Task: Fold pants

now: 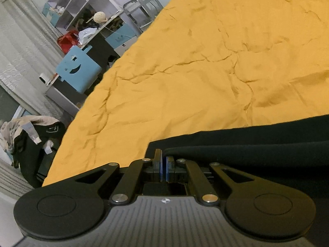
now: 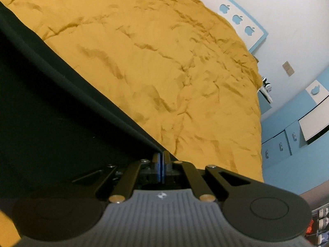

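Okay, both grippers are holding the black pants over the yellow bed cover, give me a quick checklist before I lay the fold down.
1. Left gripper shut on the black pants at a corner: ok.
2. Right gripper shut on the opposite corner: ok.
3. Pants edge taut between the grips: ok.
4. Yellow bed cover ahead free of objects: ok.
5. Cover smooth: not ok, wrinkled.
6. Lower pants layer lying flat: cannot tell.

Pretty cluttered kid's room: a bed (image 1: 205,61) with a wrinkly mustard-yellow cover, white-and-blue cubby shelves (image 1: 82,6) along the far side, pale curtains (image 1: 22,47), a white wall (image 2: 287,20), blue drawers (image 2: 281,144), and clothes heaped on a chair (image 1: 30,135).
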{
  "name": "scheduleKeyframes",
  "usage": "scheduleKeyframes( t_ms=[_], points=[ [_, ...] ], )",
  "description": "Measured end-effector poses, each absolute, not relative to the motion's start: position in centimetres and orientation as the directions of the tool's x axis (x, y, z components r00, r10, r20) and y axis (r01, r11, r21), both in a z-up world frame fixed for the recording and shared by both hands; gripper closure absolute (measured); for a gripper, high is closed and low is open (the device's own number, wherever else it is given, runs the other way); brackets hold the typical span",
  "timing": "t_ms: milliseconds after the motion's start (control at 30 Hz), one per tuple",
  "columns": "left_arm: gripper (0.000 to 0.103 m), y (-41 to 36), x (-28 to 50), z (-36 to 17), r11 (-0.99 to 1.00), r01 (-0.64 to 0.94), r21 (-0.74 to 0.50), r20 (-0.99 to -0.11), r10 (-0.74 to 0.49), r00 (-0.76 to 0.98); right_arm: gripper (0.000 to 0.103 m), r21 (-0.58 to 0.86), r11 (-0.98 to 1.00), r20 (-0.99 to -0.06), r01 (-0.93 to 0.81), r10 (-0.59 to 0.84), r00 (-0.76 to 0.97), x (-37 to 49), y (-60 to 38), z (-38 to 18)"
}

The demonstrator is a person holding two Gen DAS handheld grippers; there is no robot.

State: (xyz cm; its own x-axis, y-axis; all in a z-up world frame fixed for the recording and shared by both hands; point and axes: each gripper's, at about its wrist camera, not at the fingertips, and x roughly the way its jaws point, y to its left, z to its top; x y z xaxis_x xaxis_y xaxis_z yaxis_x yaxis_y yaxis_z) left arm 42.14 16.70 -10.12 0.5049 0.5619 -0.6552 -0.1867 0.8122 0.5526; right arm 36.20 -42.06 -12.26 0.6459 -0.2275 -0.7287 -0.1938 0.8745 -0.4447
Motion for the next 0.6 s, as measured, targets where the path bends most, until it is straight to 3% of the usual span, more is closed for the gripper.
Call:
scheduleKeyframes(
  t_ms=[333,600],
  points=[
    [0.1,16.5,45.8,-12.7,0.826,-0.187,0.532,-0.685,0.55,0.479,0.103,-0.344,0.932,-0.767,-0.117,-0.207,0.607,38.8,-44.0,-15.3],
    [0.1,17.5,45.8,-12.8,0.859,-0.294,0.419,-0.714,0.512,0.478,0.103,-0.287,0.957,-0.736,-0.031,-0.199,0.647,38.7,-44.5,-14.6]
  ],
)
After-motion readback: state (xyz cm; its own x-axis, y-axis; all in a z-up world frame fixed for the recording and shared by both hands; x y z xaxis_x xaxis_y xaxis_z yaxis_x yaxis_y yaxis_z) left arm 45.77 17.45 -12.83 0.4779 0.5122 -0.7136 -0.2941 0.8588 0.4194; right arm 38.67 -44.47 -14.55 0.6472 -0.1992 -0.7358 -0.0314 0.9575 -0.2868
